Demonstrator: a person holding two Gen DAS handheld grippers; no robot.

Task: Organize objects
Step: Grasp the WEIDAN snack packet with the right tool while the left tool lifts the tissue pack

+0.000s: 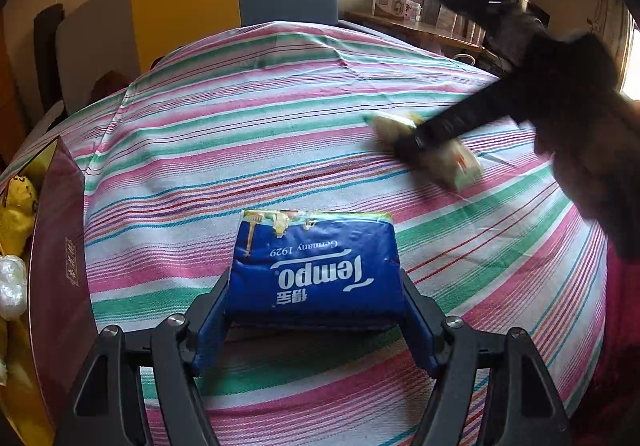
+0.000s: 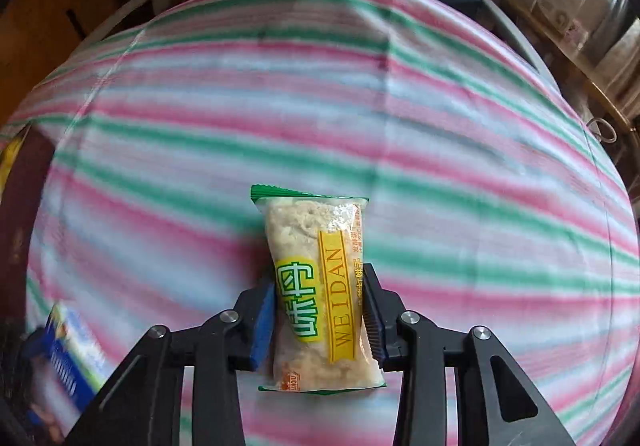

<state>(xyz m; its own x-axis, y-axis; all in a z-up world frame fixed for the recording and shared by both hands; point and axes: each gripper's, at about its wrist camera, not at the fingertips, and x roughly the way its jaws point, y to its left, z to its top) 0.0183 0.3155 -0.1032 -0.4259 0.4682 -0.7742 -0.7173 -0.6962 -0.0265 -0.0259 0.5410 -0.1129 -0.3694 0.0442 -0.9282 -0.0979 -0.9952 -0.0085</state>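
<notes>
left claw (image 1: 314, 310) grips tissue pack (image 1: 316, 266) | maroon box (image 1: 60, 266) left | right claw (image 2: 320, 318) grips snack (image 2: 320, 294)

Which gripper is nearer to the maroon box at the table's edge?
Left. The left gripper, shut on the tissue pack, sits beside the maroon box. The right gripper, holding the snack, is over the table's far side.
</notes>
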